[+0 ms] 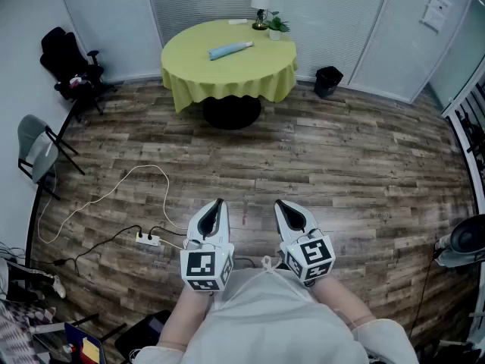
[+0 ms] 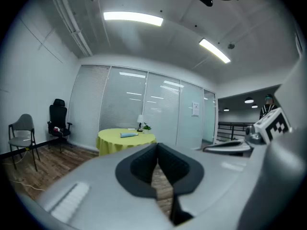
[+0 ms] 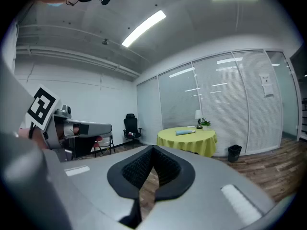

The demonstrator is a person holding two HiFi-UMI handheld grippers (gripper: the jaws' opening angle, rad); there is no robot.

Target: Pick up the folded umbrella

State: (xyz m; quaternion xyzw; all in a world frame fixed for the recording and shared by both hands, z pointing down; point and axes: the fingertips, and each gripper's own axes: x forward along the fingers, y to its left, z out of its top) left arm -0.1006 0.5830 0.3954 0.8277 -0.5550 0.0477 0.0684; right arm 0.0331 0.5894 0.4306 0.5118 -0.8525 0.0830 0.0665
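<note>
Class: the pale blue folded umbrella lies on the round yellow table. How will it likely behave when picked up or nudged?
The folded umbrella looks slim and rounded, so it may roll if nudged sideways. Its fabric wrap probably gives slightly over a stiff core. The draped yellow tablecloth under it might bunch if it is pushed.

The folded umbrella (image 1: 230, 49) lies on the far round yellow-clothed surface (image 1: 189, 63), a lamp (image 1: 261, 6) and small plant (image 1: 277, 26) at its far edge; a black bin (image 1: 327, 80) stands right; near, the left gripper (image 1: 219, 203) and right gripper (image 1: 280, 204) hover side by side, jaws together, over the wooden floor (image 1: 364, 173).
</note>
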